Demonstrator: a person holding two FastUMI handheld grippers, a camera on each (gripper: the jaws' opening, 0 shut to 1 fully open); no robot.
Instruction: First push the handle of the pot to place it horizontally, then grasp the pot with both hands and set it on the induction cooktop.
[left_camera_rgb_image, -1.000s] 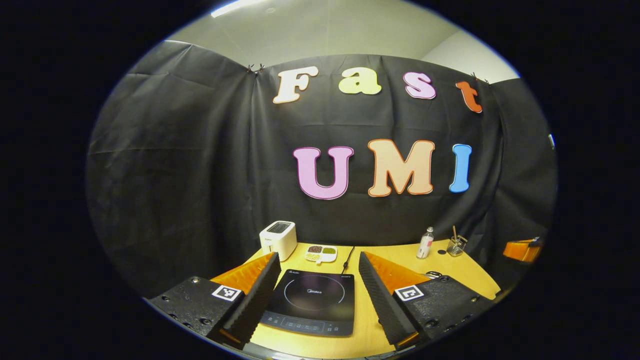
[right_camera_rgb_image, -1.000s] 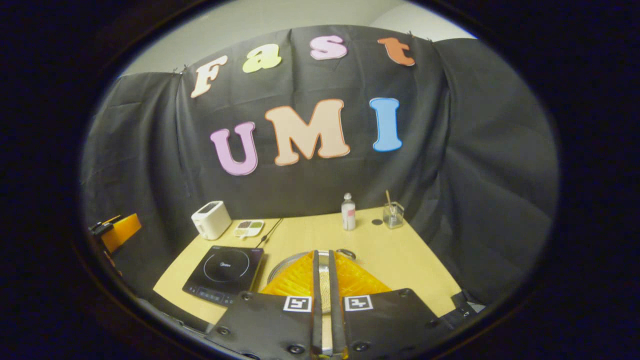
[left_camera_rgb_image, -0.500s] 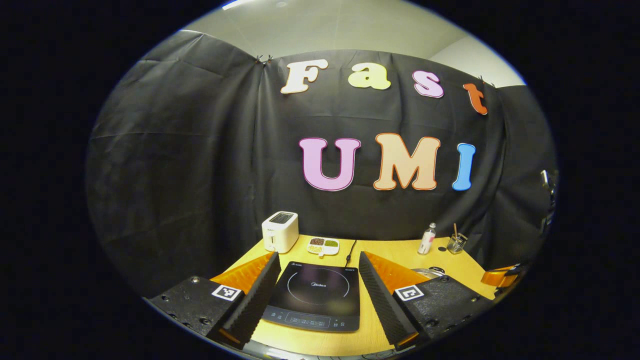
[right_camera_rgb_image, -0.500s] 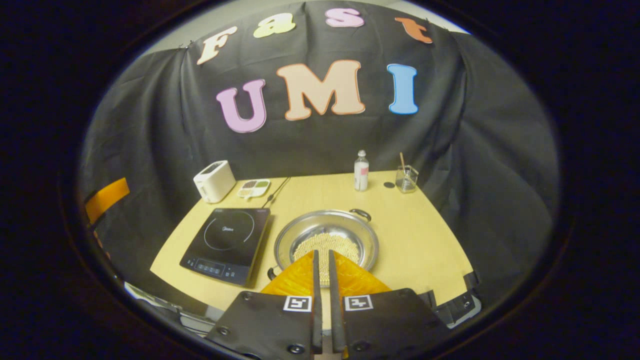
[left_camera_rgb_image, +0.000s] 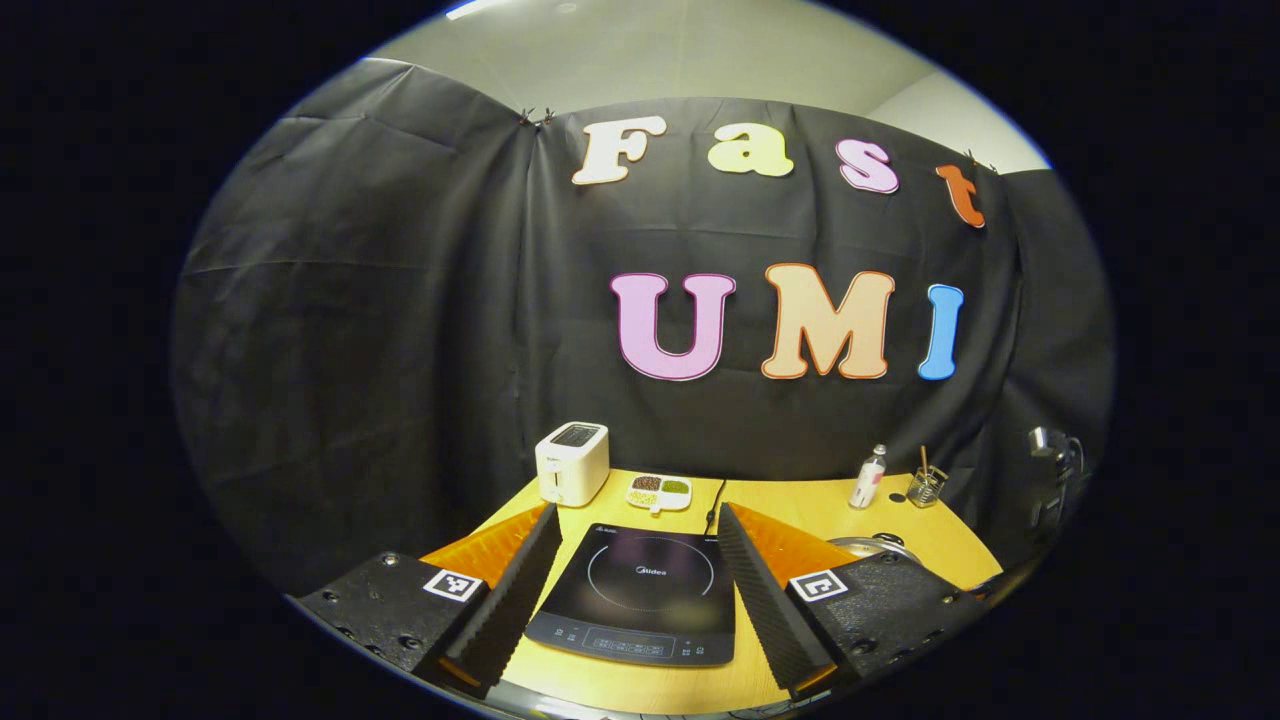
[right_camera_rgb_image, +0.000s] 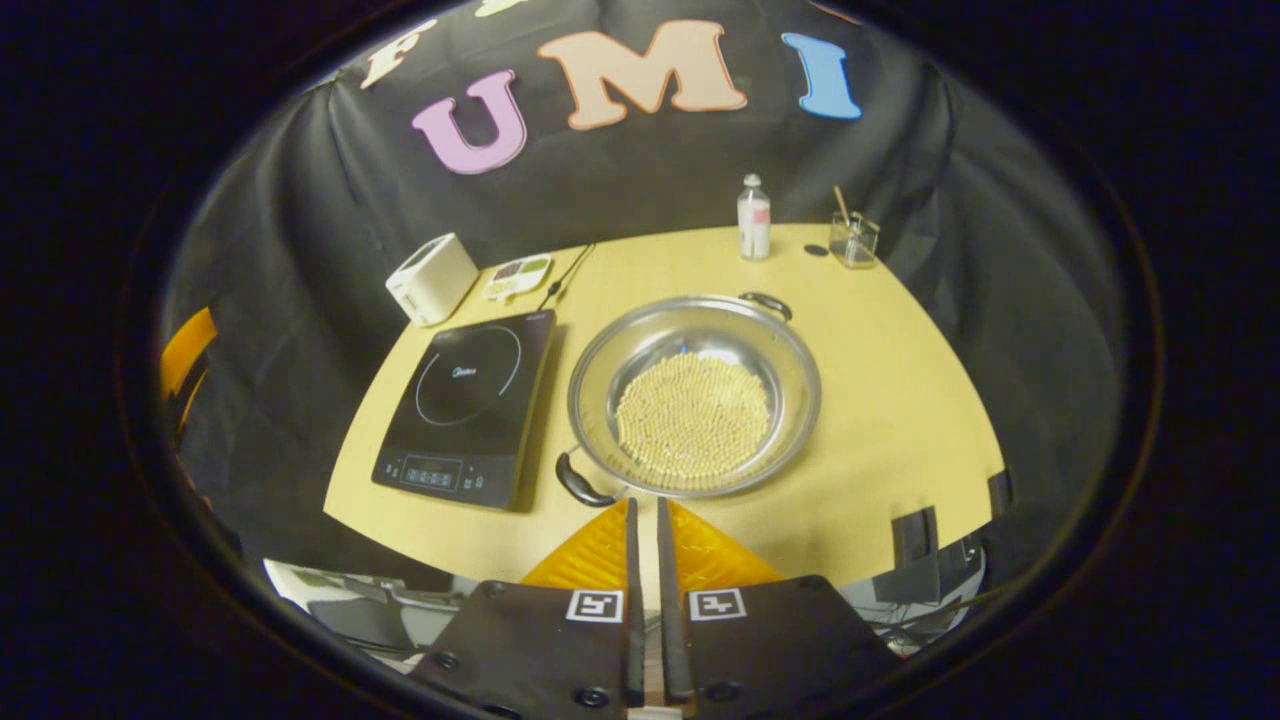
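Pot (right_camera_rgb_image: 694, 396) with pale beans sits on the table (right_camera_rgb_image: 900, 400) just right of the induction cooktop (right_camera_rgb_image: 468, 405), handles on a diagonal, near handle (right_camera_rgb_image: 580, 485) beside the cooktop; right gripper (right_camera_rgb_image: 645, 560) closed on nothing above the near edge, left gripper (left_camera_rgb_image: 632, 585) wide open over the cooktop.

Dim booth lighting, ceiling strip light (left_camera_rgb_image: 487, 9) glowing overhead, fisheye distortion bending the edges, table (right_camera_rgb_image: 900, 400) showing soft shadows, focus staying sharp.
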